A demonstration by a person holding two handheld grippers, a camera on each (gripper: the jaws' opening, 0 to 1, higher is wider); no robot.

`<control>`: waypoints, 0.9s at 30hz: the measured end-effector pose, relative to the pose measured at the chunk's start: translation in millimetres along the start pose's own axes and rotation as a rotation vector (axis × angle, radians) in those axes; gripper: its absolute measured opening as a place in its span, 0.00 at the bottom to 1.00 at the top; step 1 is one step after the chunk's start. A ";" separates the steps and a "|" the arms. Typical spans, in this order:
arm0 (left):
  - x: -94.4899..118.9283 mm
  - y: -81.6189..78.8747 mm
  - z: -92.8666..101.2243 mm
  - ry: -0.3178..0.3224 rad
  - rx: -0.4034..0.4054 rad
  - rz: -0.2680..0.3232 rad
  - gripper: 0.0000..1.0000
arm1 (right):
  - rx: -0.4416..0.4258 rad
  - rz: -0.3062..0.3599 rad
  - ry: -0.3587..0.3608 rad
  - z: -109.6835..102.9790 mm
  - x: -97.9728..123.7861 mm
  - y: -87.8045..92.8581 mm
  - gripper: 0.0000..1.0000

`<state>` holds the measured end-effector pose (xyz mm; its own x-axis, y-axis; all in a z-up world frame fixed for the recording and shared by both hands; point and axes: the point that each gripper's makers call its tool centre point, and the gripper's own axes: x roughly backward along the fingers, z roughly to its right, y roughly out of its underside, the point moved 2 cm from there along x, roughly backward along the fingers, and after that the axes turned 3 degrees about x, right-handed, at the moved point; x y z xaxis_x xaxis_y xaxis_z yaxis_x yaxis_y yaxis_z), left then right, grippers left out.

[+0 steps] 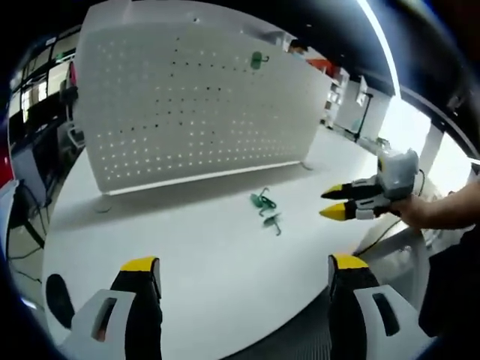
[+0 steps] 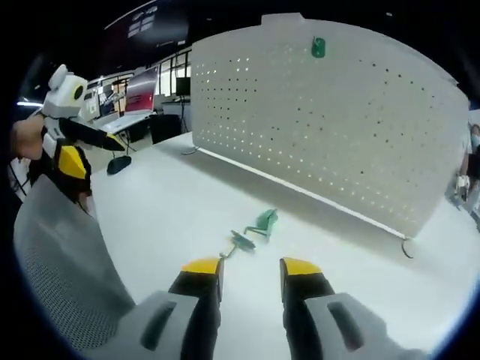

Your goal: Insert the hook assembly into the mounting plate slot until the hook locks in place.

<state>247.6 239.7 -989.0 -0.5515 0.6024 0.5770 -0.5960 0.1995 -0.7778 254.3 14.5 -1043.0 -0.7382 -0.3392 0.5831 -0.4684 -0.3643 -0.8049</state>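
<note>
Two green hook pieces lie side by side on the white table (image 1: 187,247), one (image 1: 263,200) nearer the board and one (image 1: 273,222) nearer me. An upright white pegboard mounting plate (image 1: 195,97) stands behind them, with another green hook (image 1: 257,60) hanging near its top. My left gripper (image 1: 244,264) is open wide, low over the table's near edge. My right gripper (image 1: 332,203) comes in from the right, open, its tips short of the hooks. From the right gripper view the hooks (image 2: 264,220) (image 2: 241,240) lie just ahead of my right gripper (image 2: 250,267), with the pegboard (image 2: 337,112) behind them.
A grey mesh chair back (image 2: 60,262) stands at the table's edge, below my left gripper (image 2: 94,152). A small black oval object (image 2: 118,163) rests on the table. Desks and monitors stand beyond the board's end. The pegboard stands on small feet (image 2: 406,247).
</note>
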 end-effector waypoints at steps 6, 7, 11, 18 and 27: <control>-2.8 3.1 -1.6 0.001 0.003 -0.017 0.94 | 0.050 -0.030 -0.059 -6.6 -20.6 -0.6 0.27; -3.2 3.7 -2.1 0.001 0.004 -0.020 0.94 | 0.061 -0.035 -0.067 -6.7 -23.5 -0.8 0.27; -8.2 9.0 -4.6 0.007 0.013 -0.038 0.94 | 0.071 -0.059 -0.106 -7.5 -36.1 -0.6 0.26; -12.4 20.5 -4.1 0.017 0.026 -0.082 0.94 | 0.133 -0.103 -0.158 -9.0 -61.0 -2.5 0.23; -11.1 23.0 -10.4 0.005 0.042 -0.093 0.93 | 0.204 -0.154 -0.205 -3.6 -84.8 3.3 0.18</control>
<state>246.0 245.6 -1015.9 -0.4899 0.5862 0.6453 -0.6685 0.2226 -0.7097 313.5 45.2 -1095.6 -0.5435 -0.4264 0.7231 -0.4448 -0.5842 -0.6788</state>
